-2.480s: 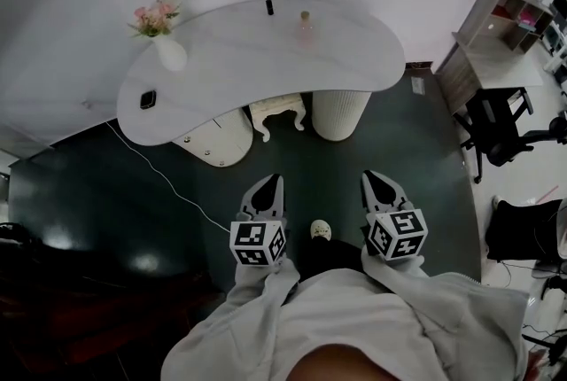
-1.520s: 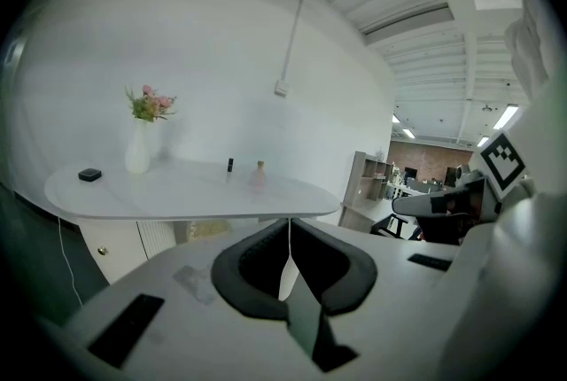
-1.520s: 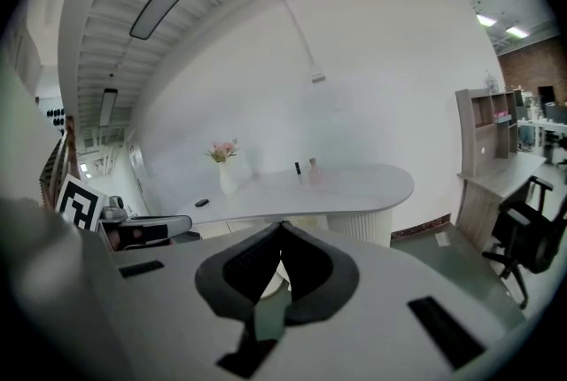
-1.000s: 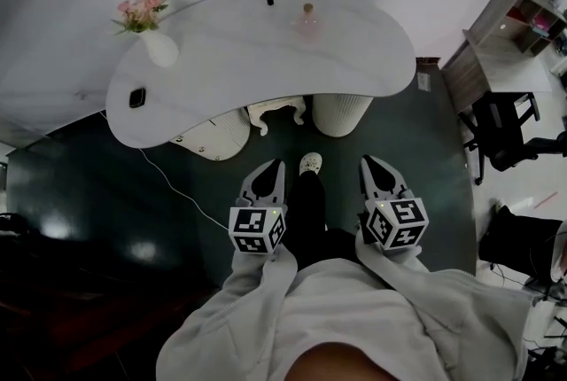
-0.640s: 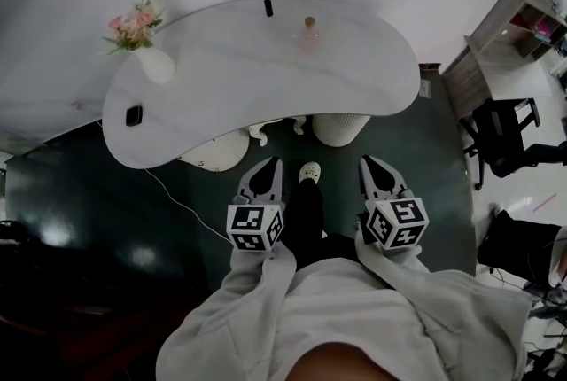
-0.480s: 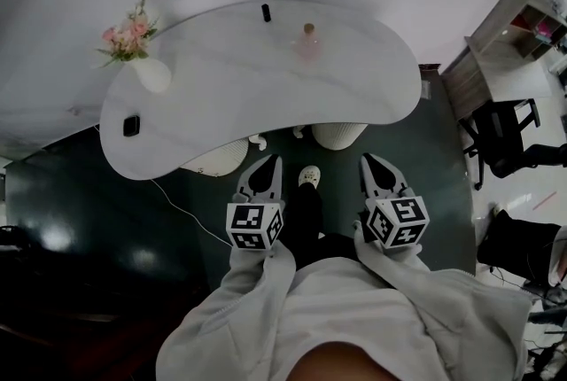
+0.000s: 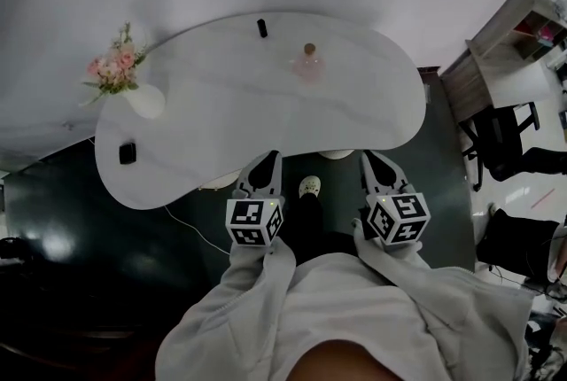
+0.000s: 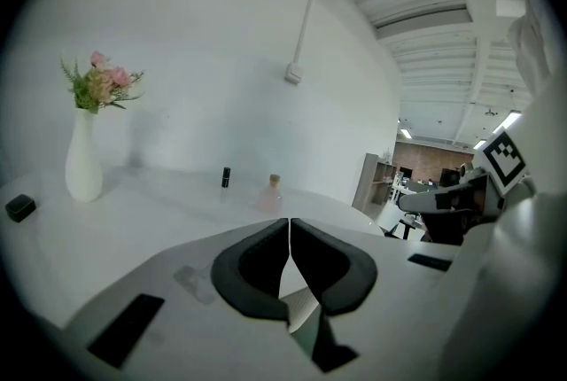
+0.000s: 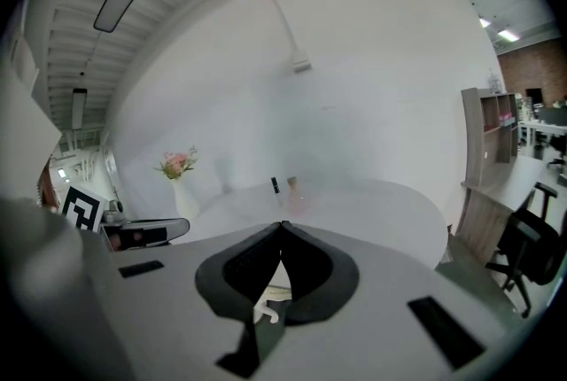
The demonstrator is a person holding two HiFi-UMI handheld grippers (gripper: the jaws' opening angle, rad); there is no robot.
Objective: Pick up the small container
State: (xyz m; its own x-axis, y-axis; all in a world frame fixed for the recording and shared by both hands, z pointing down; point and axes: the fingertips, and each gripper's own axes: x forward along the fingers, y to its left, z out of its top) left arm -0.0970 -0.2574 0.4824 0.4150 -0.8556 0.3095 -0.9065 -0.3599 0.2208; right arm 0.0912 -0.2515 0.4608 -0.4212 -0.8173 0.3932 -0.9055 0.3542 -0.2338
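A small black cylindrical container [image 7: 262, 27] stands at the far edge of the white curved table [image 7: 221, 131]. To its right is a pink corked bottle [image 7: 308, 65]. Both show far ahead in the left gripper view, container [image 8: 226, 177] and bottle [image 8: 273, 193], and in the right gripper view, container [image 9: 275, 185] and bottle [image 9: 293, 196]. My left gripper [image 7: 266, 160] and right gripper [image 7: 372, 159] hover side by side at the table's near edge, well short of them. The left gripper [image 8: 290, 221] and the right gripper [image 9: 282, 226] are shut, tips meeting, with nothing between them.
A white vase of pink flowers [image 7: 133, 91] and a small black object [image 7: 128, 152] sit at the table's left end. A wooden shelf unit [image 7: 509, 42] and a black office chair [image 7: 500, 140] stand to the right. A white cable [image 7: 190, 229] crosses the dark floor.
The table has drawn closer in the head view. Both grippers, earlier over the dark floor, now reach its near edge. Their jaws have stayed shut.
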